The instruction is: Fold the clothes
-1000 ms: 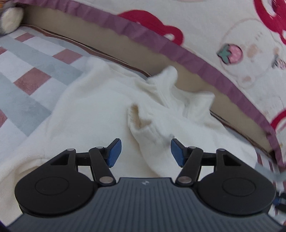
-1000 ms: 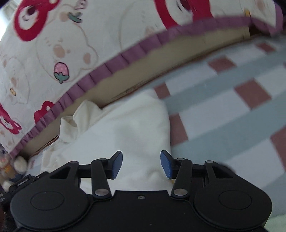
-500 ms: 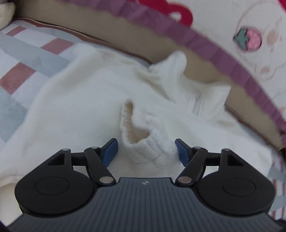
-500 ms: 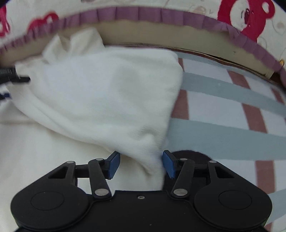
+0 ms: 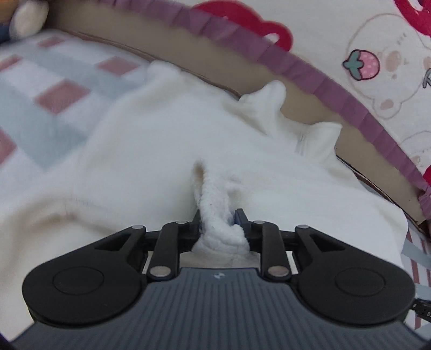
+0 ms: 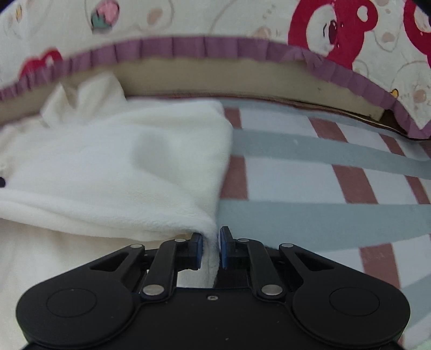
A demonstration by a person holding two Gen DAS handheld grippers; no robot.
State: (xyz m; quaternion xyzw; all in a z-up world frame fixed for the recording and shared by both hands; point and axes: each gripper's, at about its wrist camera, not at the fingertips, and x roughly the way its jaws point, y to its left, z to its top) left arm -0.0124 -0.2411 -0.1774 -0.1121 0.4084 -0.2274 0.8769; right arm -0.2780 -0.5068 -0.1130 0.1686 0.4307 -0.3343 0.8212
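1. Count: two grippers, one white fleece garment, one checked blanket, one printed quilt with a purple frill, one plush toy.
2. Left gripper (image 5: 219,224): fingers clenched on a ribbed cuff (image 5: 214,204) of the garment (image 5: 161,140); the cuff bunches between the blue pads and stands up just ahead of them.
3. Right gripper (image 6: 211,249): fingers clamped on a folded edge of the garment (image 6: 121,161); the fabric passes straight down between the pads.
4. Garment position: it spreads ahead and to both sides of the left gripper; from the right gripper it lies ahead and to the left, its right edge ending just ahead of the fingers.
5. Open room: bare blanket (image 6: 309,188) lies ahead and right of the right gripper; more blanket (image 5: 48,102) shows ahead-left of the left gripper.
6. Far boundary: the quilt (image 6: 242,18) runs across beyond the garment, and the collar points reach its frill.
7. Toy (image 5: 27,18): far left corner, blurred.
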